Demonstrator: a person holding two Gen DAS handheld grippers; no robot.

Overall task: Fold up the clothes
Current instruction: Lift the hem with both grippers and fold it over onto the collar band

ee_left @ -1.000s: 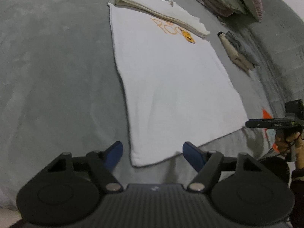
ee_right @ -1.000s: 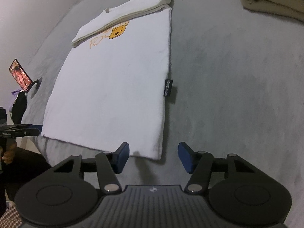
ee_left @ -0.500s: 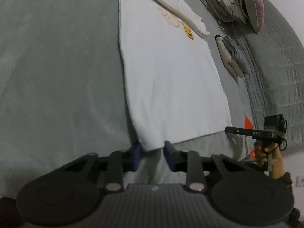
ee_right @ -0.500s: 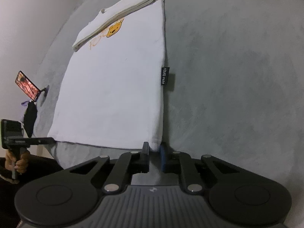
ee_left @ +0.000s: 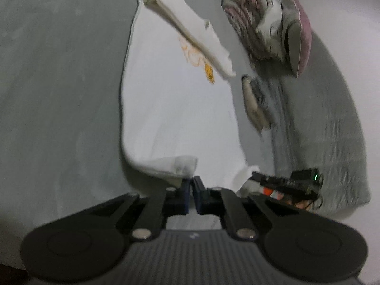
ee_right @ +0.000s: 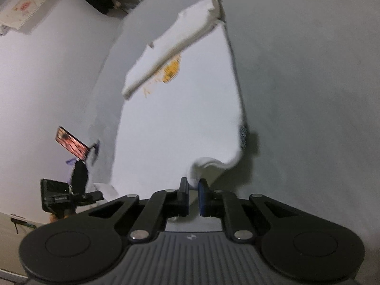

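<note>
1. Between my left gripper's (ee_left: pixel 191 185) blue pads the near left hem corner of the white T-shirt (ee_left: pixel 175 109) is pinched, the jaws drawn together on a bunched fold of cloth that rises just beyond the tips.
2. At my right gripper (ee_right: pixel 193 190) it looks the same: jaws nearly together, clamped on the near right hem corner, which rides up in a soft wave.
3. From those two corners the shirt runs away from me, lying flat on the grey bedspread (ee_left: pixel 59 95), with the hem lifted off the surface at both grips.
4. At the far end, the sleeve and collar portion (ee_left: pixel 190 35) is already folded across the chest as a thick cream band, partly covering the orange print (ee_right: pixel 171 70).
5. I judge the task partly done: the top fold is made, and the lengthwise fold, hem toward collar, is only starting.
6. The fabric looks like thin, limp cotton knit; it creases softly and sags between my grips. A small dark tag (ee_right: pixel 242 135) sticks out of the right side seam.
7. The bedspread looks matte and slightly fuzzy, so I expect some drag on the cloth.
8. Pillows (ee_left: pixel 268 26) lie far right and a phone (ee_right: pixel 72 143) stands to the left, both well clear.
</note>
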